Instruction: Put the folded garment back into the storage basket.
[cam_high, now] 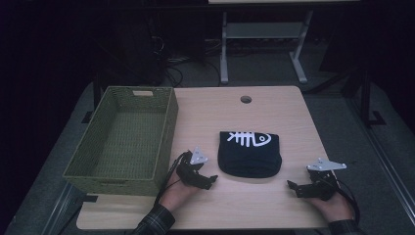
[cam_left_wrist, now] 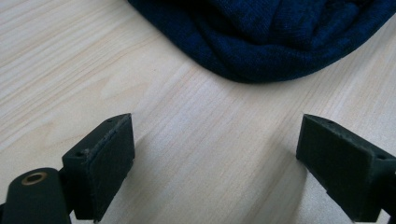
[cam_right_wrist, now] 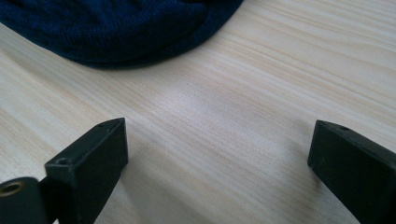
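1. The left tool (cam_left_wrist: 215, 158) rises from the bottom edge; its two black jaws stand wide apart, with nothing between them.
2. The jaw at lower left shows a flat inner pad and a brass-coloured ring on its mount.
3. Bare light wood-grain desk (cam_left_wrist: 70, 70) lies under and between the jaws.
4. A dark navy knitted garment (cam_left_wrist: 275, 32) lies on the desk along the upper edge, its rounded folded hem nearest the tool.
5. The garment lies apart from both jaws.
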Action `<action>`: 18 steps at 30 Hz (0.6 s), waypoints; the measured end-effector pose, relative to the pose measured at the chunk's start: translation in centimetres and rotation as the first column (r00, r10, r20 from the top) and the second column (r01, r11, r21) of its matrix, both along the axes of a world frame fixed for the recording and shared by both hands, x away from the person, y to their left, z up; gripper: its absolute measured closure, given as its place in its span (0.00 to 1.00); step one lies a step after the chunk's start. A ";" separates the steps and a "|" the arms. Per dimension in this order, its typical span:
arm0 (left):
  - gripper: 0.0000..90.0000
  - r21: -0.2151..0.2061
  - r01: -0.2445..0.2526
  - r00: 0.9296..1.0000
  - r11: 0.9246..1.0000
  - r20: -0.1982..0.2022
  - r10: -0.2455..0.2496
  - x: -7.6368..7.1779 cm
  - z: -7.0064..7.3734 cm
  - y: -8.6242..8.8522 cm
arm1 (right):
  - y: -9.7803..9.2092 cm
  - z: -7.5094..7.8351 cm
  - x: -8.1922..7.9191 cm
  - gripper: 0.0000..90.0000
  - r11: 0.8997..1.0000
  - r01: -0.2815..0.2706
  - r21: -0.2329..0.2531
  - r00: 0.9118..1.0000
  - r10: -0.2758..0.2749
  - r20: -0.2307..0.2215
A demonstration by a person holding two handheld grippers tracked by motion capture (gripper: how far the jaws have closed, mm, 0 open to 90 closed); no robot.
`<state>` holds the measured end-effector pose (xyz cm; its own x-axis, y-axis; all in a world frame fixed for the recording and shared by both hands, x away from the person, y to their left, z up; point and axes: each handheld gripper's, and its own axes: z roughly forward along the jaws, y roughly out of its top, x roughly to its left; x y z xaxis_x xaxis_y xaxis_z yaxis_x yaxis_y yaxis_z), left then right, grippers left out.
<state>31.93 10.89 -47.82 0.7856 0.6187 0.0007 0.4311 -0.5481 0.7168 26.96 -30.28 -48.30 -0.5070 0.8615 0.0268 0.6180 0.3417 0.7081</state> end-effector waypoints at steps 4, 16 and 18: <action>0.12 0.004 0.001 1.000 1.000 -0.004 -0.001 0.1 0.0 0.0 | 0.0 0.0 0.0 0.05 1.000 0.001 0.000 1.000 -0.001 -0.001; 0.13 0.002 -0.003 1.000 1.000 -0.028 0.003 0.3 0.3 0.0 | 0.0 0.0 0.0 0.05 1.000 0.004 0.002 1.000 -0.004 -0.006; 0.13 -0.002 -0.003 0.999 1.000 -0.034 0.003 0.4 0.5 0.0 | 0.0 0.0 0.0 0.05 1.000 0.004 0.002 1.000 -0.004 -0.006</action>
